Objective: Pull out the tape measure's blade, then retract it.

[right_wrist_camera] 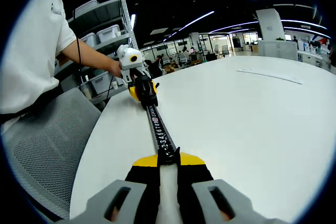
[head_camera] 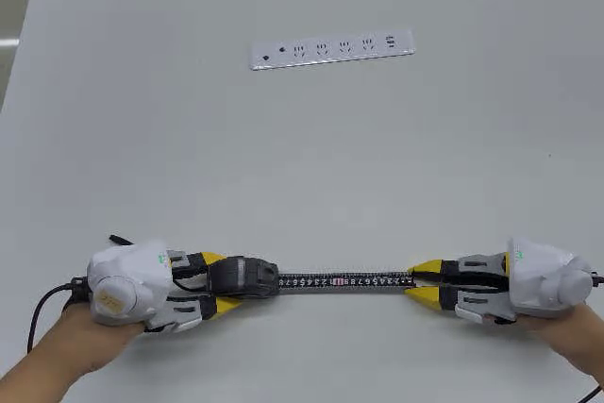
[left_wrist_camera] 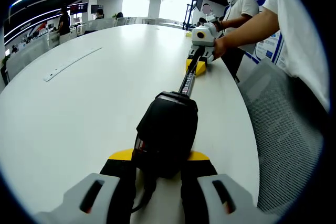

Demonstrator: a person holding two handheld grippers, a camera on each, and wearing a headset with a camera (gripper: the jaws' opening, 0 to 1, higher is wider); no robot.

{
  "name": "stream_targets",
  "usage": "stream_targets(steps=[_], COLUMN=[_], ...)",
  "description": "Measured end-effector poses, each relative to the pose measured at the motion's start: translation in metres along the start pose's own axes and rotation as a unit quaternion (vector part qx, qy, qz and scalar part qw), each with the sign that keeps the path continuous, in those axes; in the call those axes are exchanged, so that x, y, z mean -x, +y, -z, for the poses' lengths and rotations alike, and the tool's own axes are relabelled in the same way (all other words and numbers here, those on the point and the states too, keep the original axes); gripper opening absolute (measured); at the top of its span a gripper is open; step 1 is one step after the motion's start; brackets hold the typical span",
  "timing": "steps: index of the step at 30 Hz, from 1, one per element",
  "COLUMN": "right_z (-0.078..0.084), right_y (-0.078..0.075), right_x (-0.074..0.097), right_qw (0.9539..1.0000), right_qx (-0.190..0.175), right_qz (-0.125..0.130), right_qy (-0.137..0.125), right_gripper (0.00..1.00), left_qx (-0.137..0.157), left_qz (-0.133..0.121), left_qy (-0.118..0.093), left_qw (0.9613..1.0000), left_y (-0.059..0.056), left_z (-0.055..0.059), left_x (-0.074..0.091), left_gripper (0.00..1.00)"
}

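Head view: noted left gripper point(head_camera: 222, 282) clamped on tape measure case point(head_camera: 243, 277), case seated between its jaws. Saw blade point(head_camera: 344, 280) drawn out ahead of those jaws, tip pinched by right gripper point(head_camera: 423, 282). Judged risk: thin tip slipping free, spring whipping blade back; sideways pull kinking it.

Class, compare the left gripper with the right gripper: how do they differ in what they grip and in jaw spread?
The left gripper clamps the black case, the right gripper the blade by its tip. The left gripper's jaws stand wide, the right gripper's nearly together. Both have yellow tips and face each other above the white table.
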State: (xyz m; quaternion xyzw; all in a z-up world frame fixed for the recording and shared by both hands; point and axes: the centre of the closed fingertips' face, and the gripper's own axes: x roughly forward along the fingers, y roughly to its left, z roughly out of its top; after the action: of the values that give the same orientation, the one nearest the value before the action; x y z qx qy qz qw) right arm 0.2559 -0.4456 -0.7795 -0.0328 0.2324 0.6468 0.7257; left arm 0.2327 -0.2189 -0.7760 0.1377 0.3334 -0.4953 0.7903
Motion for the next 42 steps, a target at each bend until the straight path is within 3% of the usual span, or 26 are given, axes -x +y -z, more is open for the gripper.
stream_targets(steps=[42], right_z=[0.014], right_y=[-0.014], right_x=[0.041], right_qw=[0.9994], right_qx=[-0.024], right_qz=[0.022], right_qy=[-0.009], right_gripper=[0.08], left_qx=[0.004], left_qz=[-0.001], left_qy=[0.006], left_qw=[1.0], left_y=[0.001], left_z=[0.0], left_x=[-0.001], left_gripper=[0.29])
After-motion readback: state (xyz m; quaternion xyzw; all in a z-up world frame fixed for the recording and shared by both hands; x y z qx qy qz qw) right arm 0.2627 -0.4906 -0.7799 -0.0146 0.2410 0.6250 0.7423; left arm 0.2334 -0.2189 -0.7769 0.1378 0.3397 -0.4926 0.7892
